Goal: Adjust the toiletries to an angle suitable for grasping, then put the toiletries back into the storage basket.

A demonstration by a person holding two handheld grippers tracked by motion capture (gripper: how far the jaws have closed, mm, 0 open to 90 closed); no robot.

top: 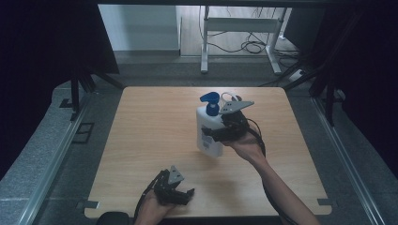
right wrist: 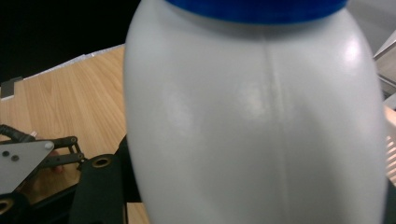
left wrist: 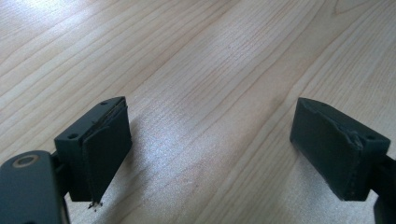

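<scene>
Left gripper (top: 180, 191): resting at the near edge of the table (top: 155, 126), left of centre, in a hand coming in from the bottom. Jaws are standing wide apart, nothing between them; in the left gripper view the pads (left wrist: 109, 149) are framing bare wood grain.

Left role: idling, well apart from the bottle, taking no part in the hold as far as the pictures show.

Right gripper (top: 224, 132): working right of the table's centre, grey plate on top, cable trailing back along the forearm. Jaws are clamping the bottle's body from its right side.

Bottle (top: 209, 131): white plastic, blue pump head on top, label facing left. It is standing upright right of centre, well in from every edge. In the right gripper view the white body (right wrist: 254, 121) is sitting right against the camera, the blue collar just above.

Contact with table: I cannot tell for certain whether the base is touching the wood; it seems to be hanging just clear.

Done: the grasp is looking secure, the bottle upright in the grip.

Left: carrying it and setting it down somewhere; no destination is marked on the table.

Risk: the smooth rounded body could be slipping or twisting between the pads if tilted.

Far side: floor beyond the far edge, a white frame (top: 239, 28) and loose cables.
</scene>
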